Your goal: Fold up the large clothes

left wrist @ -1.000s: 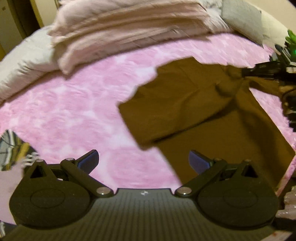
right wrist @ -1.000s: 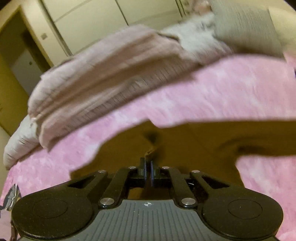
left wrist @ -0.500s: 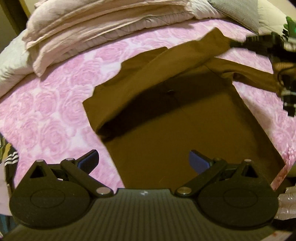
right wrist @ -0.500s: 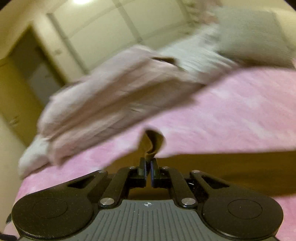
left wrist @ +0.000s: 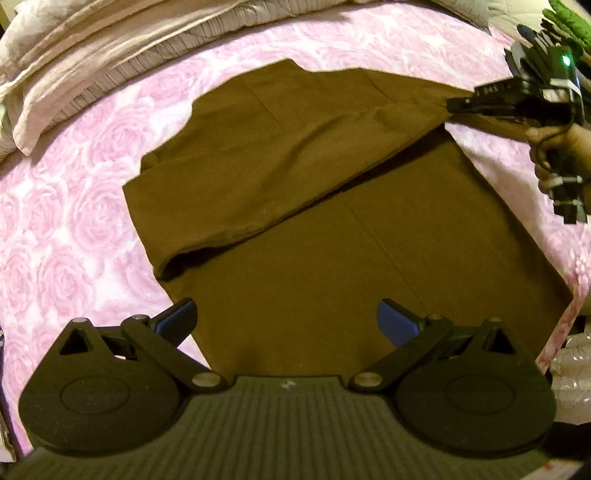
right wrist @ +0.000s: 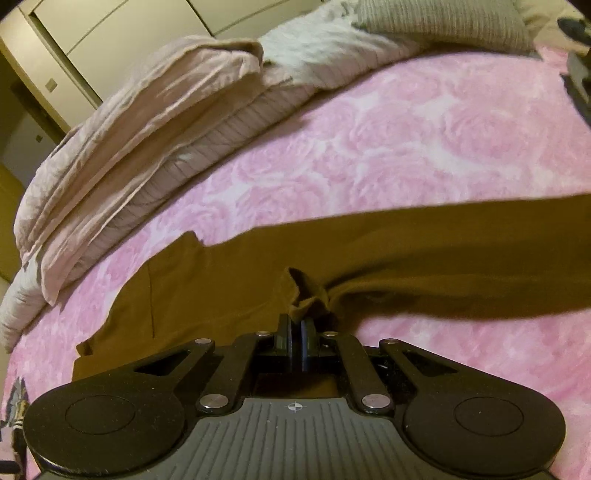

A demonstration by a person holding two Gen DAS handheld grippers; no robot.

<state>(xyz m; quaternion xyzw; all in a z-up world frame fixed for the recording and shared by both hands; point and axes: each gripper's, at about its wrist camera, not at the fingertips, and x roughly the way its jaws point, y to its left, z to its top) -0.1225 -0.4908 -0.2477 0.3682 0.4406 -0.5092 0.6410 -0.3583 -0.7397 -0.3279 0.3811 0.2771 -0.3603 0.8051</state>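
Observation:
A large brown garment (left wrist: pixel 325 229) lies spread on the pink rose-patterned bed cover (left wrist: pixel 66 221), with one side folded diagonally across its upper half. My left gripper (left wrist: pixel 286 321) hangs open just above the garment's near part, its blue pads apart and nothing between them. My right gripper (right wrist: pixel 296 328) is shut on a bunched fold of the brown garment (right wrist: pixel 369 269), pinched at its tips. In the left wrist view the right gripper (left wrist: pixel 458 105) comes in from the upper right, holding the folded edge low over the cloth.
Folded pale pink and grey bedding (right wrist: pixel 147 122) is piled along the far side of the bed, with a grey pillow (right wrist: pixel 436 22) beside it. A hand (left wrist: pixel 561 147) grips the right tool's handle. The bed's edge (left wrist: pixel 565 325) runs at the right.
The right gripper carried the garment's edge across and down, laying the folded part flatter. The left gripper moved over the garment and lower; its jaws stayed open.

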